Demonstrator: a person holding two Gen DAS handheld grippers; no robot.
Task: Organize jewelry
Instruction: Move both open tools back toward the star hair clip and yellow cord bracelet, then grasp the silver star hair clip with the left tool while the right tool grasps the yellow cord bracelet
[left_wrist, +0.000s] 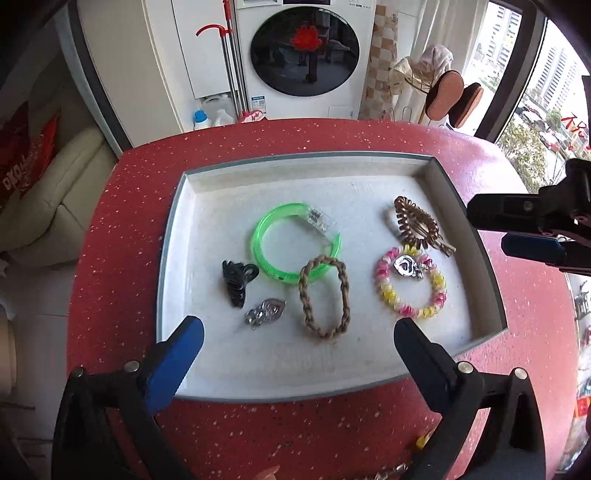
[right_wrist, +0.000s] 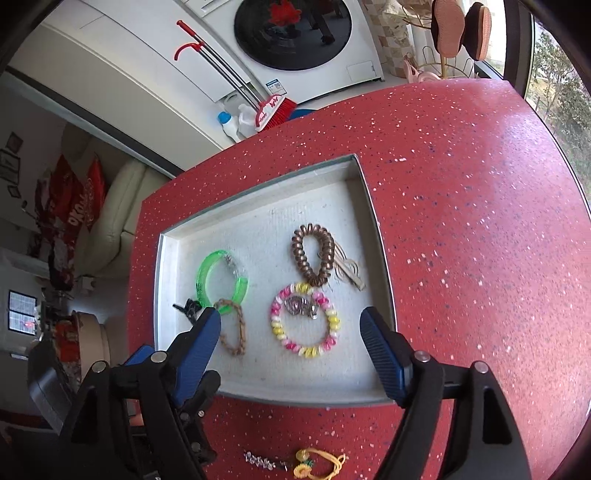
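Nearest to me, on the red speckled table (right_wrist: 461, 184) in front of the tray's near edge, lay the pieces not yet sorted: a small string of clear crystal beads (right_wrist: 259, 460) and a yellow cord charm with a little flower (right_wrist: 317, 461). I judged both to be feather-light and limp, best pinched across the middle so neither end would dangle far.

My left gripper (left_wrist: 299, 332) hovered wide open over the near edge of the shallow white-lined tray (left_wrist: 295, 168), holding nothing. My right gripper (right_wrist: 291, 325) was equally wide and empty, over the tray's near right part.

Inside the tray, closest to the near edge, lay a brown braided cord loop (left_wrist: 325, 297) and a silver rhinestone clip (left_wrist: 266, 312), then a pink-and-yellow spiral hair tie (left_wrist: 412, 282) with a silver heart charm (left_wrist: 406, 265) resting on its far rim. The braid and the spiral tie looked soft and springy, so I would have taken either across one strand. The charm seemed small, hard and slippery.

Toward the left sat a black claw clip (left_wrist: 236, 278). Mid-tray, a translucent green plastic bangle (left_wrist: 291, 242) overlapped the braid's far end; it looked stiff and smooth, best gripped across its band. Farthest right, a bronze coil hair tie (left_wrist: 415, 223) lay over a gold hairpin (left_wrist: 445, 249).
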